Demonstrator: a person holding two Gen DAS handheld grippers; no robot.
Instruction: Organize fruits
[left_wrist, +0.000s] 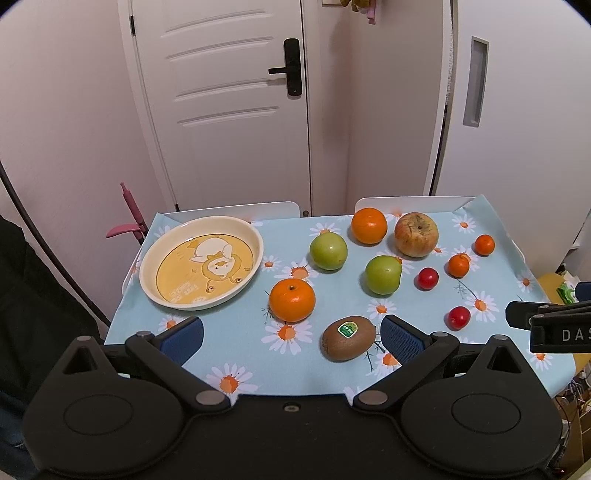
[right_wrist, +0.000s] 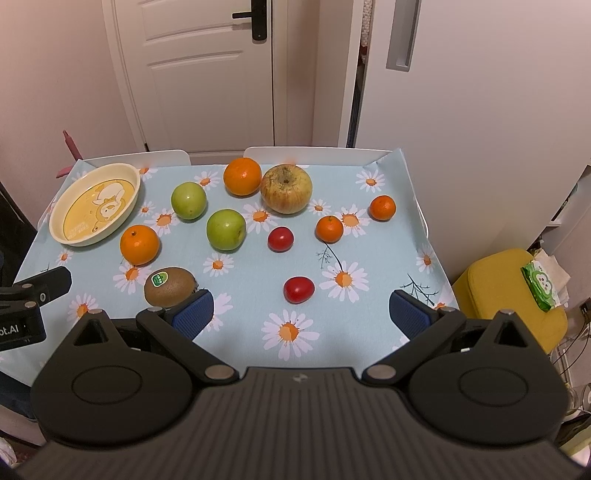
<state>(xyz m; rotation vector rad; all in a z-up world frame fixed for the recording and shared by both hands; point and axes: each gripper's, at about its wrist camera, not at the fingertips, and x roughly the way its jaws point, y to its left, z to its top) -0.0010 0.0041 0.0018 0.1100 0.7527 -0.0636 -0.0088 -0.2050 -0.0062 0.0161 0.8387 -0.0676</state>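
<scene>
A cream and yellow duck plate (left_wrist: 162, 291) (right_wrist: 59, 230) lies empty at the table's left. Loose on the daisy cloth are a kiwi (left_wrist: 349, 338) (right_wrist: 170, 286), a near orange (left_wrist: 291, 300) (right_wrist: 139, 244), a far orange (left_wrist: 368, 226) (right_wrist: 242, 176), two green apples (left_wrist: 328, 251) (left_wrist: 383, 275), a large yellow-red apple (left_wrist: 416, 233) (right_wrist: 286, 188), two small tangerines (right_wrist: 329, 229) (right_wrist: 382, 207) and two red tomatoes (right_wrist: 280, 239) (right_wrist: 299, 290). My left gripper (left_wrist: 291, 338) is open above the front edge, with the kiwi just inside its right finger. My right gripper (right_wrist: 301, 314) hangs open near the front tomato.
A white door (left_wrist: 229, 103) and pale walls stand behind the table. Two white chair backs (right_wrist: 314, 153) touch the far edge. A yellow stool (right_wrist: 506, 291) with a wipes pack stands right of the table; a pink handle (left_wrist: 129, 214) rises at the left.
</scene>
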